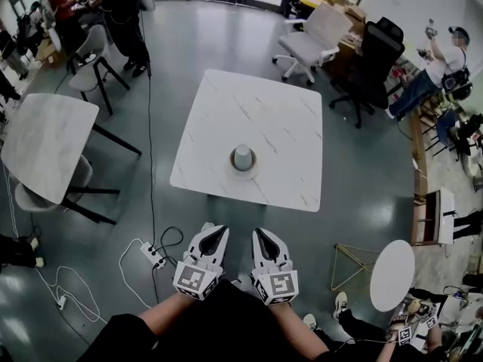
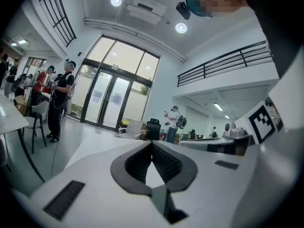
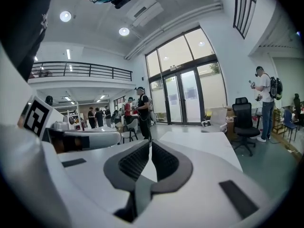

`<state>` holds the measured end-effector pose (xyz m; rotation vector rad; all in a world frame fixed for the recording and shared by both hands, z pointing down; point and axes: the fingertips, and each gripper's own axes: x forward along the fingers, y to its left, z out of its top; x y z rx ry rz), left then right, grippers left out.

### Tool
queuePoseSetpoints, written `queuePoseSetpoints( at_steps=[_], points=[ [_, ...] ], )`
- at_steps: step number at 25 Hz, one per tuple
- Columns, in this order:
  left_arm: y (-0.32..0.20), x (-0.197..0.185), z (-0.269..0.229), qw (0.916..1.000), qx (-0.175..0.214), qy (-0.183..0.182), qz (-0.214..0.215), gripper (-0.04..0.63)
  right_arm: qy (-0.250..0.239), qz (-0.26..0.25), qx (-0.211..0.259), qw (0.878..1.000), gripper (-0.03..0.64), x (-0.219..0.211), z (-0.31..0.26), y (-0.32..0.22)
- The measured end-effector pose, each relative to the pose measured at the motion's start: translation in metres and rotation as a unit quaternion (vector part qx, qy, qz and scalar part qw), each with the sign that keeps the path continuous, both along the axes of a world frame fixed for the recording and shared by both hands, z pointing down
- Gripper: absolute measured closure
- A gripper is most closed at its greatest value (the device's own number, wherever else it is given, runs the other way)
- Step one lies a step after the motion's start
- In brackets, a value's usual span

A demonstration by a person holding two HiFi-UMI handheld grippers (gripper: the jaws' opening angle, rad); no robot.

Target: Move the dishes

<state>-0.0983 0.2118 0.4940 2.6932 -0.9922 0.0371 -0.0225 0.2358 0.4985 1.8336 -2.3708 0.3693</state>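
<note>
Both grippers are held low in front of the body, side by side and well short of the table. Left gripper: jaws closed together, nothing between them. Right gripper: the same, closed and empty. The dishes are a pale cup standing on a saucer on the white marble top, close to its near edge. From the grippers the stack lies straight ahead and beyond a strip of bare floor, roughly on the line between the two. The right looks slightly nearer, though the difference is small. The cup's long axis is vertical, and I cannot tell whether it stands mouth up or mouth down. Nothing else is on the tabletop and nothing stands in the path. A power strip and its cable lie on the floor to the left. Judgement: both jaws need to open and travel forward before any grasp, and the saucer's low rim leaves little to pinch.
</note>
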Motion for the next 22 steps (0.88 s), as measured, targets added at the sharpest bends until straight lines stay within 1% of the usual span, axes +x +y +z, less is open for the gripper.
queuePoseSetpoints(
  at_steps=[3, 6, 7, 10, 15, 17, 20, 21, 22],
  points=[
    [-0.050, 0.000, 0.004, 0.9998, -0.016, -0.004, 0.011, 0.583, 0.007, 0.003, -0.011, 1.000, 0.600, 0.000, -0.002, -0.051],
    [-0.096, 0.000, 0.005, 0.9978, -0.062, 0.018, 0.016, 0.583, 0.014, 0.006, -0.021, 1.000, 0.598, 0.000, -0.005, -0.095],
    [-0.109, 0.000, 0.005, 0.9973, -0.068, 0.021, 0.021, 0.583, 0.017, 0.006, -0.023, 1.000, 0.598, -0.001, -0.005, -0.109],
    [-0.144, 0.000, 0.008, 0.9973, -0.061, 0.013, 0.040, 0.583, 0.025, 0.009, -0.034, 0.999, 0.598, -0.002, 0.003, -0.146],
    [-0.186, 0.002, 0.016, 0.9961, -0.068, 0.006, 0.056, 0.583, 0.033, 0.028, -0.061, 0.997, 0.598, 0.010, 0.026, -0.188],
    [-0.197, 0.003, 0.021, 0.9959, -0.075, 0.003, 0.051, 0.583, 0.040, 0.026, -0.069, 0.996, 0.598, 0.015, 0.032, -0.200],
    [-0.213, 0.005, 0.029, 0.9960, -0.083, -0.002, 0.032, 0.583, 0.043, 0.017, -0.081, 0.996, 0.597, 0.026, 0.043, -0.217],
    [-0.219, 0.007, 0.033, 0.9961, -0.085, -0.003, 0.024, 0.583, 0.041, 0.011, -0.084, 0.996, 0.593, 0.031, 0.047, -0.222],
    [-0.225, 0.009, 0.036, 0.9961, -0.086, -0.003, 0.018, 0.583, 0.038, 0.004, -0.088, 0.995, 0.574, 0.034, 0.053, -0.228]
  ],
)
